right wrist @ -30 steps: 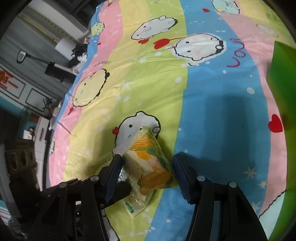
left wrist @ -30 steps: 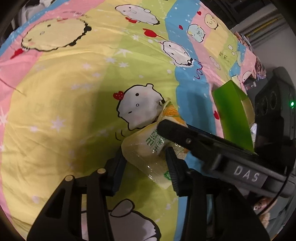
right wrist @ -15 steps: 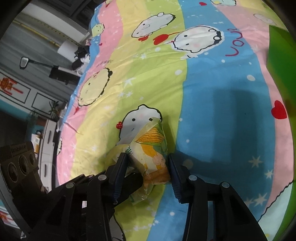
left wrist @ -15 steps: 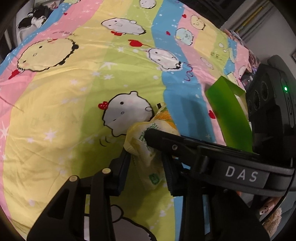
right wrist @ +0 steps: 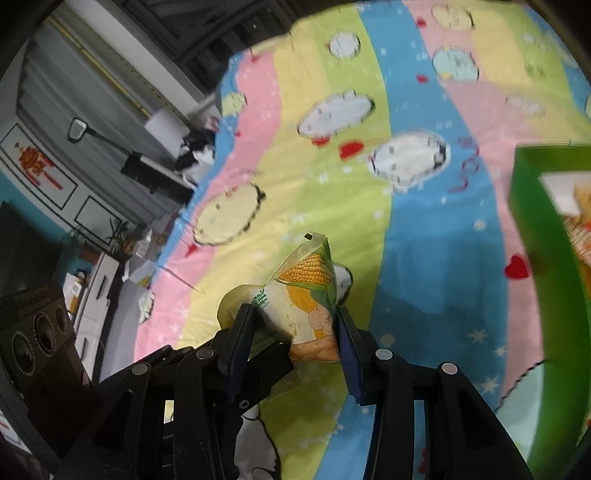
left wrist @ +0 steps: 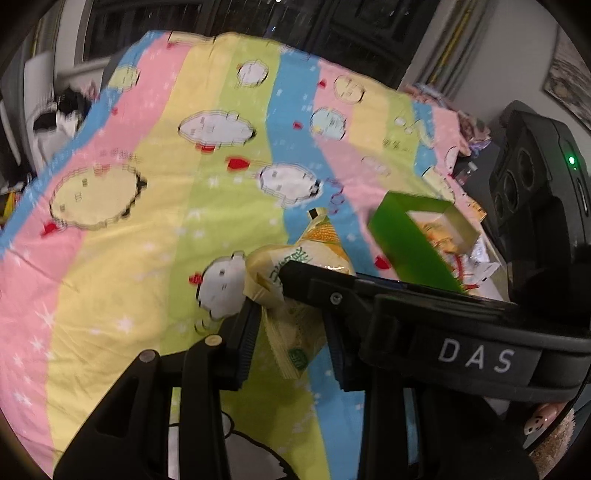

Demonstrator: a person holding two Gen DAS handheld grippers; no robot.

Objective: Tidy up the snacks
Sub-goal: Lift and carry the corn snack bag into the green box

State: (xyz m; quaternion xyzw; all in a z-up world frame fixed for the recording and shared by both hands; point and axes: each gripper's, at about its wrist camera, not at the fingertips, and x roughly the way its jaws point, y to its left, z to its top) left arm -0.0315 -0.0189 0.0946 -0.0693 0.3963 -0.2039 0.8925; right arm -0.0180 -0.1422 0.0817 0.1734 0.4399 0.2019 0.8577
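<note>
A yellow corn snack packet hangs above the cartoon bedsheet, gripped from two sides. My left gripper is shut on its lower, crumpled end. My right gripper is shut on the same packet, with the corn picture sticking up past the pads. In the left wrist view the right gripper's finger crosses in front of the packet from the right. An open green box holding several snack packets stands to the right, and shows as the green box at the right wrist view's edge.
The striped sheet covers a bed that fills most of both views. Cabinets and clutter line the bed's left side. A dark window wall is beyond the far end, and more clutter sits at the far right corner.
Both grippers closed onto the packet and lifted it off the sheet. The views tilted up, and the open top of the green box now shows.
</note>
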